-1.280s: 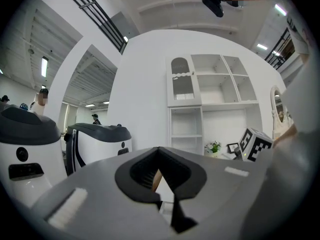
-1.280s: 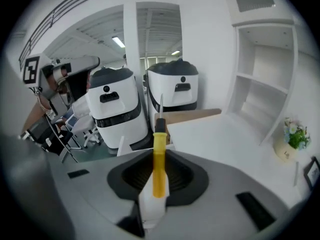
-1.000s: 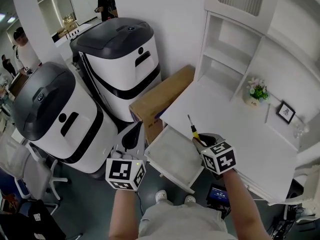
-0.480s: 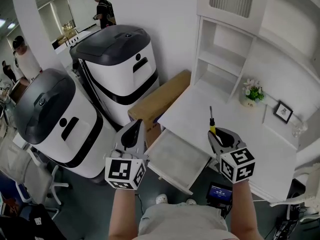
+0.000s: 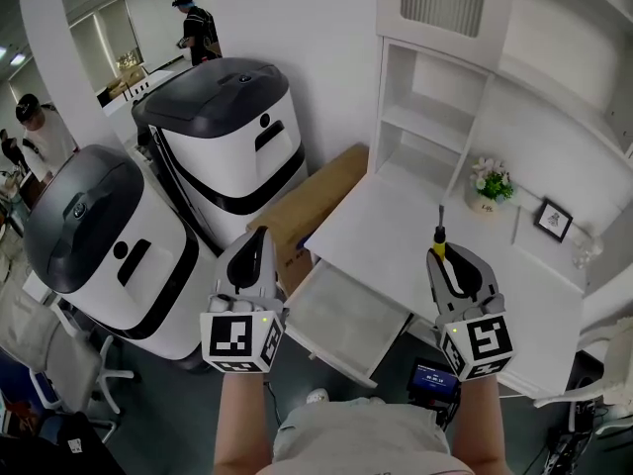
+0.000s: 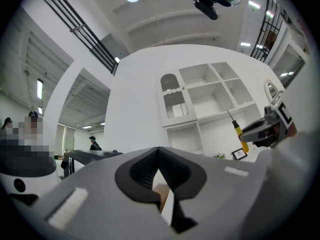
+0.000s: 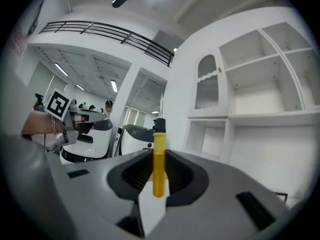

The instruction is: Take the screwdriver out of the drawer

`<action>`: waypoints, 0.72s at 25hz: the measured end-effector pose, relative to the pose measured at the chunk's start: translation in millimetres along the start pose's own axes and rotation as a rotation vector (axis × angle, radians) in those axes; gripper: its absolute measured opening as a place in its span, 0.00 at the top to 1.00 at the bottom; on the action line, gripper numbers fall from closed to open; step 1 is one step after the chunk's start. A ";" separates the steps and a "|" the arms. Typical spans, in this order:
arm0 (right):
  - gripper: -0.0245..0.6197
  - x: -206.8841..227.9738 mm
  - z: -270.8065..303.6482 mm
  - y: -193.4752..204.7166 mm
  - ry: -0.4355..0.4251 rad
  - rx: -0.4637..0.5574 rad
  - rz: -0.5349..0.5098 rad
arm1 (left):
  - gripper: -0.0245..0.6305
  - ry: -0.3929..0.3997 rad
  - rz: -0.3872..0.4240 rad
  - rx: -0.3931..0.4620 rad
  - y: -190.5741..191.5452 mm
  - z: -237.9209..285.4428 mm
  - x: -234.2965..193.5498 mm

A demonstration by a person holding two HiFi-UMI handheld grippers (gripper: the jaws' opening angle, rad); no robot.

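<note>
A screwdriver (image 5: 439, 238) with a yellow handle and a thin metal shaft sticks up and away from my right gripper (image 5: 458, 263), which is shut on its handle above the white desk's front edge (image 5: 396, 228). In the right gripper view the yellow handle (image 7: 159, 165) stands upright between the pads of the right gripper (image 7: 159, 156). The white drawer (image 5: 331, 349) hangs pulled out below the desk, nothing visible in it. My left gripper (image 5: 254, 250) hovers left of the drawer, jaws together on nothing. The left gripper view shows the left gripper (image 6: 159, 153) and, far right, the screwdriver (image 6: 238, 132).
Two large white-and-grey machines (image 5: 233, 132) (image 5: 99, 236) stand at the left. A cardboard box (image 5: 318, 202) leans between them and the desk. A flower pot (image 5: 490, 182), a small picture frame (image 5: 553, 220) and a shelf unit (image 5: 435, 117) sit at the desk's back. People stand far left.
My right gripper has risen with the screwdriver from over the drawer and moved right, above the desk's edge, turning it more upright. The left gripper has lifted a little.
</note>
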State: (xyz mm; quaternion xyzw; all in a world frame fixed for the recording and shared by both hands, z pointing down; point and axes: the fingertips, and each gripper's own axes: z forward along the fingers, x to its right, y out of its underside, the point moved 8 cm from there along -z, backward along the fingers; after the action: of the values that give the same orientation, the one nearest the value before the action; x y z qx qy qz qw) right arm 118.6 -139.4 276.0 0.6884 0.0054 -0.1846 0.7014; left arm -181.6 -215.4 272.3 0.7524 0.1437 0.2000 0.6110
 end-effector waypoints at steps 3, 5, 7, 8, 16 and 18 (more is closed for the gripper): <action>0.84 4.5 -5.9 -9.2 0.043 0.062 -0.019 | 0.95 -0.008 0.021 0.018 -5.3 2.0 2.0; 0.84 6.5 -8.5 -15.5 0.058 0.091 -0.026 | 0.95 -0.004 0.026 0.028 -8.9 3.6 2.6; 0.84 7.5 -10.2 -21.2 0.060 0.104 -0.027 | 0.95 0.004 0.028 0.037 -11.6 5.2 3.3; 0.84 8.1 -10.8 -22.7 0.060 0.107 -0.023 | 0.95 0.006 0.028 0.041 -12.5 5.7 3.8; 0.84 7.4 -8.6 -23.2 0.060 0.094 -0.027 | 0.95 -0.006 0.019 0.052 -14.2 4.7 3.9; 0.84 8.1 -7.4 -23.6 0.060 0.094 -0.027 | 0.95 -0.006 0.022 0.053 -14.8 5.0 3.9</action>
State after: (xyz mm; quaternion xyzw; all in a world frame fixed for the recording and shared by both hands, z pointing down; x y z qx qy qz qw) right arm 121.7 -133.9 250.7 0.7258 0.0270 -0.1736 0.6651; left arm -175.3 -214.8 257.5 0.7703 0.1391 0.2006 0.5891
